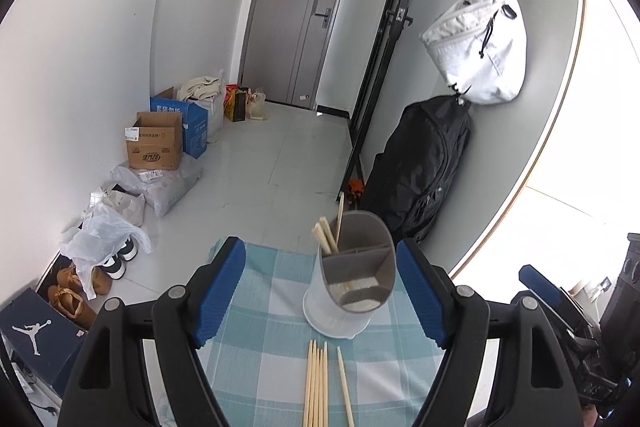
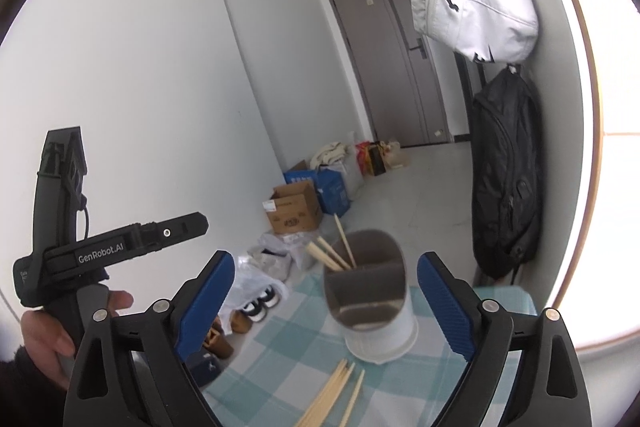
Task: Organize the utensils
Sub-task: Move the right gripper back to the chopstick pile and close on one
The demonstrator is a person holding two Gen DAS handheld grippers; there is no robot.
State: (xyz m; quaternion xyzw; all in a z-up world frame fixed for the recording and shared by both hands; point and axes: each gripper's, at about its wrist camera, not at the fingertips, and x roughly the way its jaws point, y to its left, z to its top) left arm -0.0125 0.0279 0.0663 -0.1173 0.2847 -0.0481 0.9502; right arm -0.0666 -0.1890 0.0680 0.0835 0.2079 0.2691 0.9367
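A grey and white utensil holder (image 1: 352, 271) with inner dividers stands on a teal checked tablecloth (image 1: 264, 355). A few wooden chopsticks (image 1: 329, 233) stand in its far left compartment. Several loose chopsticks (image 1: 318, 387) lie flat on the cloth in front of it. My left gripper (image 1: 322, 291) is open and empty, above the cloth, with the holder between its fingers and a little ahead. My right gripper (image 2: 324, 307) is open and empty, with the holder (image 2: 370, 303) and the loose chopsticks (image 2: 332, 395) ahead of it. The left gripper's body (image 2: 120, 247) shows at the left of the right wrist view.
The small table ends just beyond the holder, with tiled floor (image 1: 272, 163) past it. Cardboard boxes (image 1: 154, 145), plastic bags (image 1: 104, 239) and shoes (image 1: 78, 291) line the left wall. A black backpack (image 1: 420, 167) and white bag (image 1: 480, 47) hang on the right wall.
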